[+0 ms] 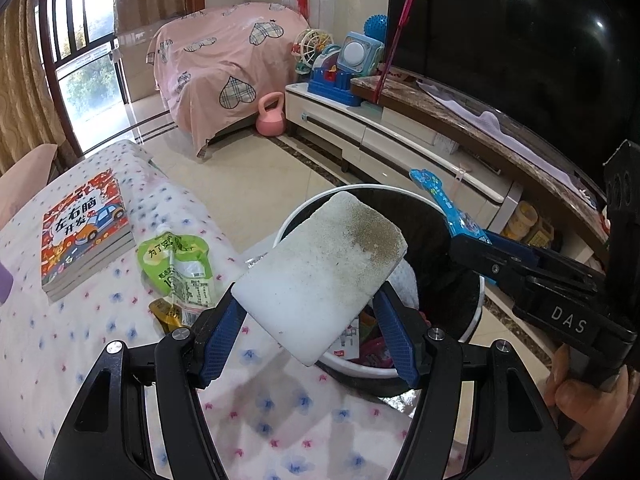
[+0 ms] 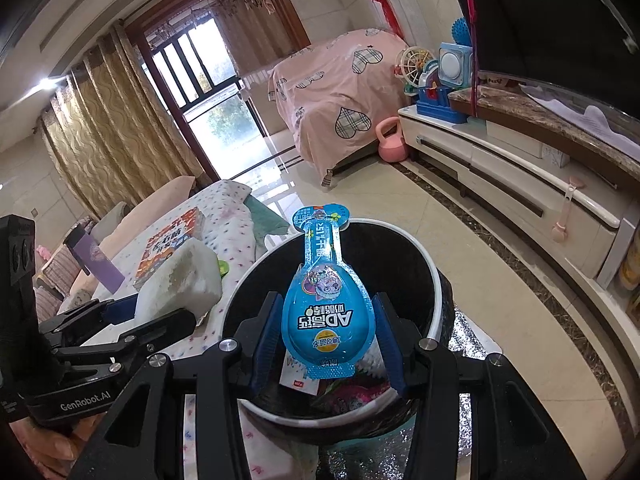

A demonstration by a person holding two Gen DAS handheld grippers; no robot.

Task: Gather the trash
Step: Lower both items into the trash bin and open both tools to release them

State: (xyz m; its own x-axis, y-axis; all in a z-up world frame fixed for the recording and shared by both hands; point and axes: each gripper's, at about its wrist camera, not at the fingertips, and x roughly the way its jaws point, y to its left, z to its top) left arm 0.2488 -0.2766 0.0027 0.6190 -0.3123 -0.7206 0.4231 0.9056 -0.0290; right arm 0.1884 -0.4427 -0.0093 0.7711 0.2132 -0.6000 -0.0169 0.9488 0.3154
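1. Left gripper [image 1: 310, 312] points forward and down, its blue-padded fingers [image 1: 224, 340] clamped on either side of a white sponge [image 1: 320, 276].
2. Right gripper [image 2: 326, 336] tilts down too, fingers [image 2: 264, 344] pressed against both edges of a blue packet [image 2: 326, 304].
3. The two grippers sit side by side, close together.
4. A bare hand [image 1: 580, 396] wraps the right gripper's handle.

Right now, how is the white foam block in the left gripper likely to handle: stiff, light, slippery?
The white foam block probably is stiff: it juts past the left gripper without sagging. Likely light for its bulk. Its grainy surface looks unlikely to slip between the blue pads.
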